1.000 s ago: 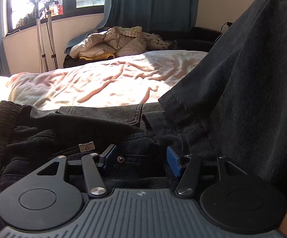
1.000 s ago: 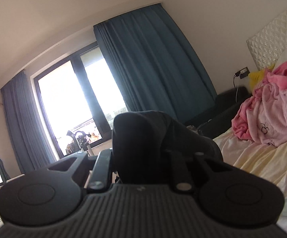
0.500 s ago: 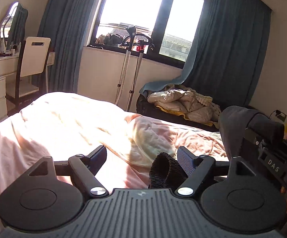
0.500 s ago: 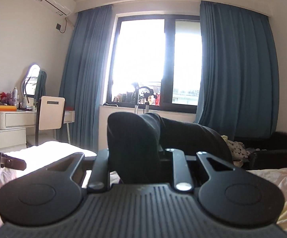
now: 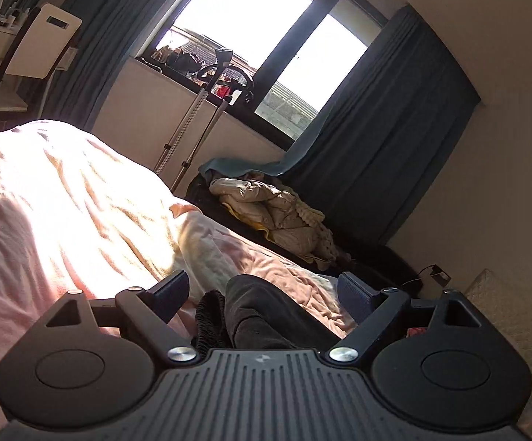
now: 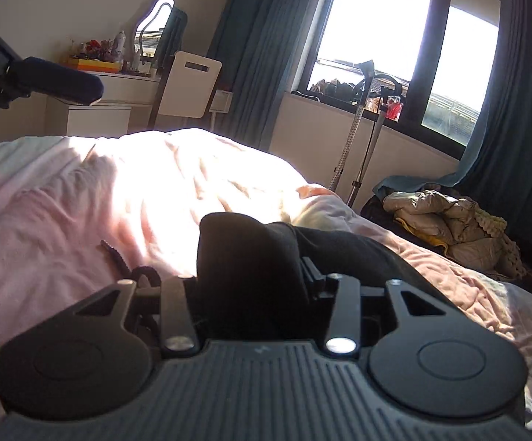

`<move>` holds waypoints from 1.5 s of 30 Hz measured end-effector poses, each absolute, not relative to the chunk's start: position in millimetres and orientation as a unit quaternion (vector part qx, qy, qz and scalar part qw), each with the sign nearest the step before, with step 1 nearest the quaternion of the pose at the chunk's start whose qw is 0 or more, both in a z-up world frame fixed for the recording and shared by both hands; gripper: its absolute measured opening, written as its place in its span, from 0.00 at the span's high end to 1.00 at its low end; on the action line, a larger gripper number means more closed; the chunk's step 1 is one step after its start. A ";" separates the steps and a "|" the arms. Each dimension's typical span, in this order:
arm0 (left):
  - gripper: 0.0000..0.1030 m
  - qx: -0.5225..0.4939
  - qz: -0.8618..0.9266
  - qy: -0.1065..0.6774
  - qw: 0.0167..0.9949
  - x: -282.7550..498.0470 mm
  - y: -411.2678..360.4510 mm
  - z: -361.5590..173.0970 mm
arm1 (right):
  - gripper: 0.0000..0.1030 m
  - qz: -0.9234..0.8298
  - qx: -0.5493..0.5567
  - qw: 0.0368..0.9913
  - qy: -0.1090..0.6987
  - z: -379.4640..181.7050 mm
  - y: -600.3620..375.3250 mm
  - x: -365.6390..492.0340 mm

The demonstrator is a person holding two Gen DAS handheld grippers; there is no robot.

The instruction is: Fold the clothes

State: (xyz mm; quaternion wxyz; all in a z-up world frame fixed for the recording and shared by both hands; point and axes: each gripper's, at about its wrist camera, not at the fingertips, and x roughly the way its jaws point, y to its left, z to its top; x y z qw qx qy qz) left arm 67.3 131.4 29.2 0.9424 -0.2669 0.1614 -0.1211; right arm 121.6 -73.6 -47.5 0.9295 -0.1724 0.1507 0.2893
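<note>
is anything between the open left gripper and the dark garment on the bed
Nothing visible is in the way. In the left wrist view the left gripper has its jaws spread wide, and the dark garment lies directly between and below them on the pink bedspread. The right gripper is shut on the same garment.

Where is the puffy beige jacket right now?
The beige jacket lies heaped on a dark couch beyond the bed's far edge, below the blue curtain; the right wrist view shows it far right.

We see a home bedroom: a bed (image 6: 126, 198) with pink bedding, blue curtains (image 5: 383, 139) at the window, a dressing table (image 6: 119, 84) with mirror.
</note>
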 end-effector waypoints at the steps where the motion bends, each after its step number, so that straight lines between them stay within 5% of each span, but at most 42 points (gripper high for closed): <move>1: 0.13 -0.266 -0.127 0.165 0.941 68.6 126.2 27.6 | 0.40 0.302 -0.171 0.925 0.152 -40.5 -83.6 112.6; 12: 0.13 -0.269 -0.232 0.199 0.913 92.4 60.5 -6.6 | 0.38 0.152 -0.033 0.974 0.164 -25.9 -250.6 43.8; 16: 0.13 -0.268 -0.206 0.213 0.917 105.5 59.8 -35.8 | 0.51 0.101 0.025 0.978 0.183 -45.3 -272.0 55.8; 27: 0.14 -0.284 -0.187 0.242 0.909 102.1 64.7 -45.6 | 0.51 0.101 -0.024 0.961 0.257 -97.2 -253.8 65.5; 45: 0.13 -0.293 -0.182 0.299 0.890 109.4 53.4 -62.4 | 0.51 0.136 -0.075 0.969 0.192 -80.9 -228.2 46.7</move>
